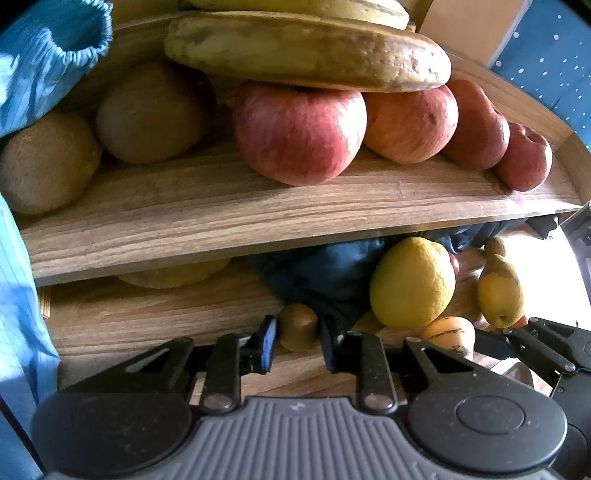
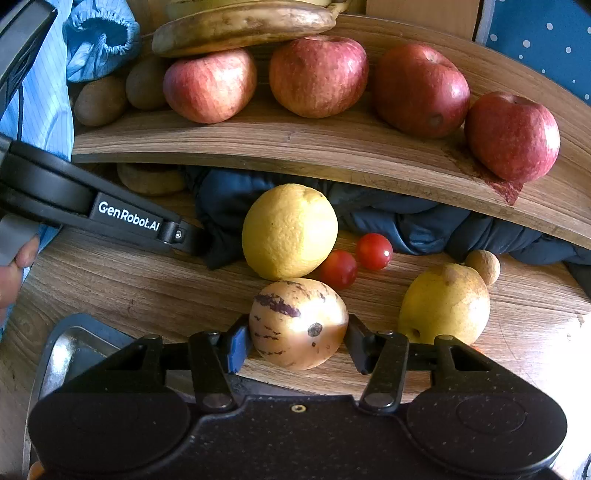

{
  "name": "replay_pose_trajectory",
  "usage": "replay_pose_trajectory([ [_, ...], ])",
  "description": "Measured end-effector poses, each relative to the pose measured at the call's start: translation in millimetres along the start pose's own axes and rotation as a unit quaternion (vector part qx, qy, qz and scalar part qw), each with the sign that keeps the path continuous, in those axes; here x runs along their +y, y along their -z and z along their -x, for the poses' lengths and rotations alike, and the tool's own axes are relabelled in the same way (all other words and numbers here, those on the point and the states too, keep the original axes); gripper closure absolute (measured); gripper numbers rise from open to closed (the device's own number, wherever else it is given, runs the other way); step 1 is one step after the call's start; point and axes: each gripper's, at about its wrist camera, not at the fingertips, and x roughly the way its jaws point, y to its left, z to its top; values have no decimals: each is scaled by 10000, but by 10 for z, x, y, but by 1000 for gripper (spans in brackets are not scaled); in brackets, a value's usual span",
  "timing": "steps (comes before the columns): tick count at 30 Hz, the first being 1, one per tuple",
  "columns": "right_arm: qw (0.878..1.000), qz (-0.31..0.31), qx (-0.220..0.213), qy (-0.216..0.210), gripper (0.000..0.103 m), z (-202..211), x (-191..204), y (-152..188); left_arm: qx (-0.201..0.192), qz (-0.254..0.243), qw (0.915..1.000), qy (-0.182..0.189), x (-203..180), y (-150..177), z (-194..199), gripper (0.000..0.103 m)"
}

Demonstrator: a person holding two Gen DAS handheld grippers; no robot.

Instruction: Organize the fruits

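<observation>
In the left wrist view my left gripper (image 1: 299, 328) is shut on a small brown kiwi (image 1: 297, 325) low over the wooden table. In the right wrist view my right gripper (image 2: 297, 328) is shut on a yellow fruit with purple streaks (image 2: 299, 323), its pads touching both sides. Behind that fruit lie a big yellow citrus (image 2: 290, 230), two cherry tomatoes (image 2: 338, 267) and a yellow pear (image 2: 445, 304). A raised wooden shelf (image 2: 332, 147) carries several red apples (image 2: 317, 75), kiwis (image 2: 101, 99) and bananas (image 2: 243, 24).
A dark blue cloth (image 2: 406, 221) is bunched under the shelf. A small round tan fruit (image 2: 484, 264) sits behind the pear. A metal tray (image 2: 62, 354) lies at the near left. A person's blue sleeve (image 1: 48, 62) is at the shelf's left end.
</observation>
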Motion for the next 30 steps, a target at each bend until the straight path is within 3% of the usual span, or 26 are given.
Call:
replay_pose_trajectory([
  [17,9997,-32,-194,-140,49,246,-41,85,19,-58,9995,312,-221,229,85,76],
  [30,9992,-133,-363,-90,49,487,-54,282,-9,-323,9989,345,-477,441,210,76],
])
